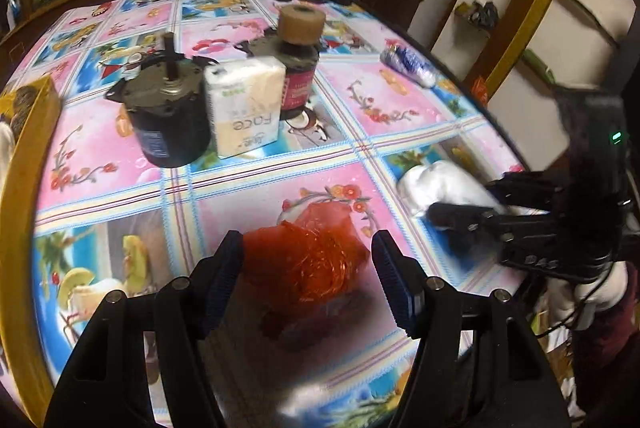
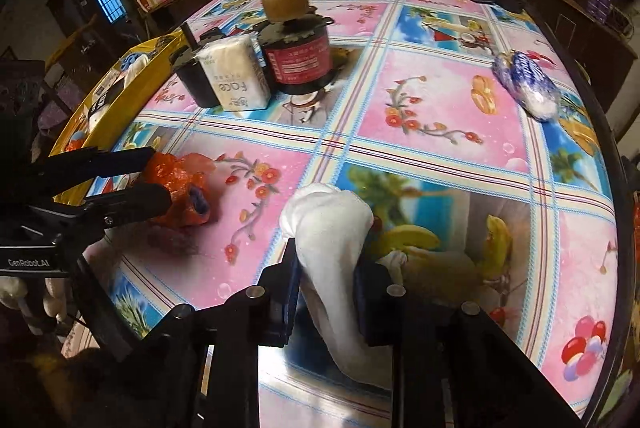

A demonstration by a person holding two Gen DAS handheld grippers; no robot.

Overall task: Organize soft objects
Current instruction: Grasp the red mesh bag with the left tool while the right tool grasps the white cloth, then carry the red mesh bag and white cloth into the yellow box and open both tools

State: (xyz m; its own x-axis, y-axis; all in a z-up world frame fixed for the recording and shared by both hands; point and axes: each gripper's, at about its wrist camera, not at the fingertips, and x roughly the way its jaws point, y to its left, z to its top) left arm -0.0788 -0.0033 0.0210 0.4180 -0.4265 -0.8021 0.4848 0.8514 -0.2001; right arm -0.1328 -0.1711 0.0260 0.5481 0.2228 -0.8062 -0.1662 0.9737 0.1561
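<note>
Gripping a white cloth bundle [image 2: 326, 224], the right claw [image 2: 326, 292] is closed on it above the worktop [image 2: 440, 148] near edge. The left claw [image 1: 308, 280] is spread wide, its fingers flanking a crumpled red plastic bag [image 1: 308, 260] lying on the worktop; contact cannot be determined.

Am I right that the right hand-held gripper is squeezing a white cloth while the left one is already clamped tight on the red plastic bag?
Not quite. The left hand-held gripper is open, its fingers either side of the red plastic bag, as the left wrist view shows. The right hand-held gripper is indeed squeezing the white cloth.
</note>
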